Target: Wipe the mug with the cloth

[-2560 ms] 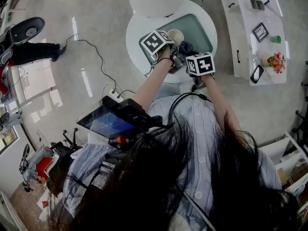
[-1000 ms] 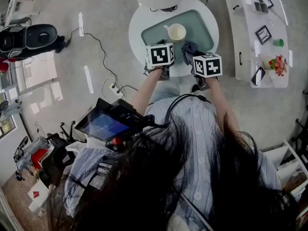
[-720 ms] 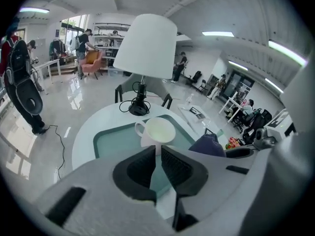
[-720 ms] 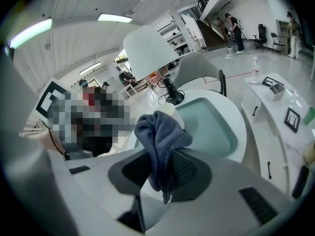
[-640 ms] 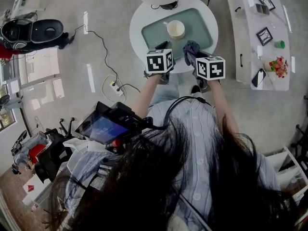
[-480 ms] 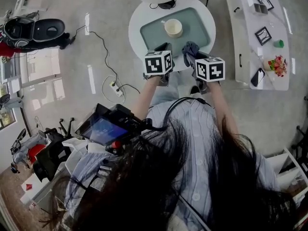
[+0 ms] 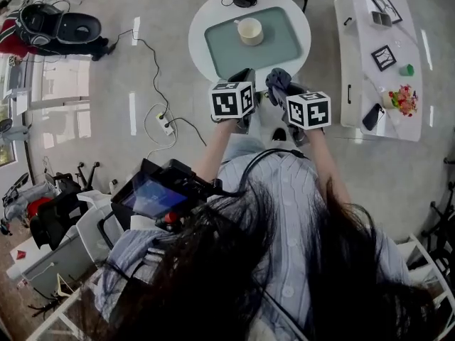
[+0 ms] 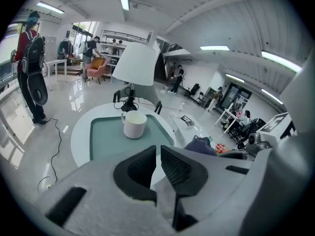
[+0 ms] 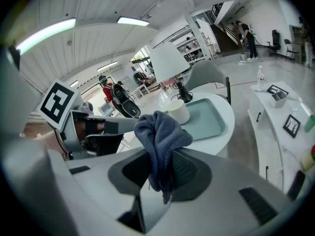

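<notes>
A cream mug [image 7: 249, 31] [image 8: 134, 124] [image 9: 178, 111] stands upright on the green tray [image 7: 276, 48] of the round white table [image 7: 202, 30], nothing touching it. My left gripper [image 7: 247, 79] [image 8: 158, 168] is shut and empty, pulled back over the table's near edge. Beside it my right gripper [image 7: 281, 89] [image 9: 161, 170] is shut on the bunched blue-grey cloth [image 7: 277, 81] [image 9: 160, 137], which sticks up between the jaws. Both grippers are well short of the mug.
A white lamp with a black base [image 8: 130, 102] stands at the table's far side. To the right runs a long white counter [image 7: 377, 84] with picture frames, a phone and flowers. A cable and power strip [image 7: 165, 125] lie on the glossy floor to the left.
Both grippers have drawn back from the mug toward me and risen, the right one still gripping the cloth. The mug was let go and stands alone on the tray.
</notes>
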A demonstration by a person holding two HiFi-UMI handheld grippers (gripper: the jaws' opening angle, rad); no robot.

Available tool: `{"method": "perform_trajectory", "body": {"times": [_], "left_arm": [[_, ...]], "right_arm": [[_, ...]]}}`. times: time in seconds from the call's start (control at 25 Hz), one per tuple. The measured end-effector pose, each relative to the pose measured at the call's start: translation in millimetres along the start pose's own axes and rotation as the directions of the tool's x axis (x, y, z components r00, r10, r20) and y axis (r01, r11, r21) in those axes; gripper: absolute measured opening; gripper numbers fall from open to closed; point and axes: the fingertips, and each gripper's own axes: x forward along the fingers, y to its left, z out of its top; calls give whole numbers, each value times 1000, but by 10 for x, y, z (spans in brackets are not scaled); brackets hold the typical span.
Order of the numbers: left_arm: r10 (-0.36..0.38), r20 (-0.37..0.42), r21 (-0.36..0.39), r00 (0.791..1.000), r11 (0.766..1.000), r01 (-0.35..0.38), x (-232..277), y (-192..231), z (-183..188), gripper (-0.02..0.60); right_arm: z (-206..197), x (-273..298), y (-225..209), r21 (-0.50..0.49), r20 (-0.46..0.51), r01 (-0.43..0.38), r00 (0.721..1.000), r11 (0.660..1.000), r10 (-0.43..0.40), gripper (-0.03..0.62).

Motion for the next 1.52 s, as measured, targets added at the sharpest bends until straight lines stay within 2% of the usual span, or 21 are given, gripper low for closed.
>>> {"method": "perform_trajectory", "body": {"times": [0.28, 0.52, 0.84, 1.16, 1.32, 1.52], "left_arm": [[28, 4, -33, 1000, 999, -27, -347, -150, -397, 44], [61, 5, -65, 998, 996, -61, -699, -117, -580, 44], [79, -32, -71, 996, 994, -82, -805, -84, -798, 44], [74, -88, 8, 993, 997, -73, -886, -23, -1115, 44], [39, -77, 19, 996, 999, -37, -1022, -1, -1173, 44], [14, -72, 90, 997, 996, -8, -1216, 31, -1384, 44]], "right_arm": [[-313, -206, 156, -16, -32, -45, 999, 999, 44, 98], [-484, -275, 363, -11, -56, -76, 996, 997, 75, 98], [-643, -215, 435, 21, -78, -102, 992, 995, 103, 98], [-843, -142, 492, 41, -87, -83, 992, 996, 86, 98], [-941, -157, 682, 33, -86, -75, 993, 997, 78, 98], [-1177, -180, 942, 28, -80, -59, 995, 998, 61, 98]]}}
